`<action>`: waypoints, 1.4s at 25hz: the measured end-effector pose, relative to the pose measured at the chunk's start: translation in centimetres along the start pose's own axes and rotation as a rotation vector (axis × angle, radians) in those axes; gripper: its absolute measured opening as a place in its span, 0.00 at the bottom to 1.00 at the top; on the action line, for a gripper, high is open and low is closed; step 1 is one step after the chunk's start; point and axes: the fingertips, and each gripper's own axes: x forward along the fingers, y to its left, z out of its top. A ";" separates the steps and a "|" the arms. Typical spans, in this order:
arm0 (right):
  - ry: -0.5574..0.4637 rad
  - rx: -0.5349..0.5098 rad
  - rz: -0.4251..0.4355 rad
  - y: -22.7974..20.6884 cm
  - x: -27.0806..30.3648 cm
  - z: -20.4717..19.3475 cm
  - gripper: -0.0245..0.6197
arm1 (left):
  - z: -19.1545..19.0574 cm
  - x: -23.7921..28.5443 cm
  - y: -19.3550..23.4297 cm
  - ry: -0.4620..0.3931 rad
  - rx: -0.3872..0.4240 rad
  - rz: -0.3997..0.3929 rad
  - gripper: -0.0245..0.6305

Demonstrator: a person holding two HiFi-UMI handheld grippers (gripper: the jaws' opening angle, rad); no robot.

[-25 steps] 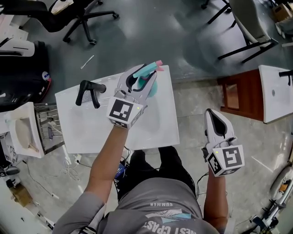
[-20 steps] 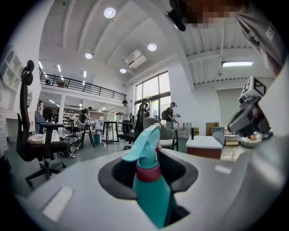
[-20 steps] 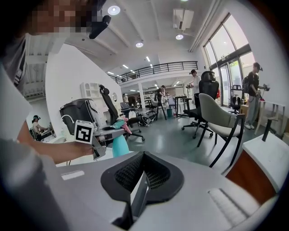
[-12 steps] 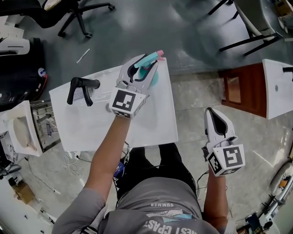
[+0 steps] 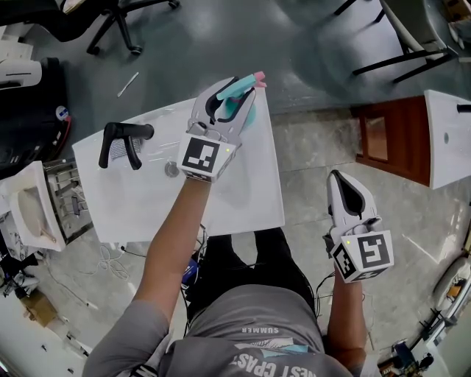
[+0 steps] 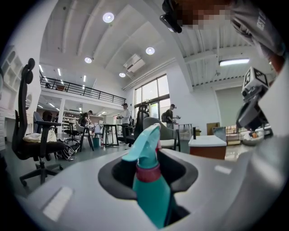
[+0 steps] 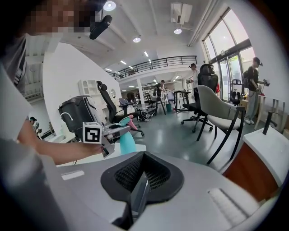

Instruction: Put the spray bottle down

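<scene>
A teal spray bottle (image 5: 241, 103) with a pink nozzle is clamped in my left gripper (image 5: 229, 99) over the far right part of the white table (image 5: 147, 202). In the left gripper view the bottle (image 6: 151, 191) stands upright between the jaws, with its trigger head pointing away. From the right gripper view the bottle (image 7: 127, 140) hangs just above the tabletop below my left gripper (image 7: 118, 128); whether its base touches I cannot tell. My right gripper (image 5: 346, 193) is off the table to the right, shut and holding nothing (image 7: 140, 180).
A black-handled tool (image 5: 121, 143) lies on the table's far left, with a small round disc (image 5: 171, 169) beside it. A wooden stool (image 5: 386, 147) and another white table (image 5: 449, 136) stand to the right. Office chairs (image 5: 110, 22) are on the floor beyond.
My left gripper has sunk a little toward the table with the bottle still in it. The right gripper has dropped slightly and stays shut.
</scene>
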 end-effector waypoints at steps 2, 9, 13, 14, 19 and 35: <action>0.005 0.002 0.001 0.0 0.1 -0.2 0.04 | -0.1 0.1 0.0 -0.013 0.005 -0.001 0.24; 0.016 0.007 0.003 0.4 0.6 -0.9 0.04 | 0.1 0.2 -0.2 -0.072 0.025 -0.010 0.24; 0.016 0.005 0.006 0.5 0.7 -0.7 0.04 | 0.2 -0.2 -0.4 -0.060 0.023 -0.014 0.25; 0.014 0.005 0.007 0.5 0.7 -0.6 0.04 | 0.2 -0.4 -0.5 -0.060 0.024 -0.015 0.25; 0.010 0.008 0.015 1.0 0.8 -0.7 0.04 | -0.2 -1.0 -0.9 -0.048 0.038 -0.038 0.25; 0.016 -0.003 0.029 2.8 1.4 -0.5 0.04 | -1.8 -2.3 -1.4 -0.006 0.034 -0.109 0.33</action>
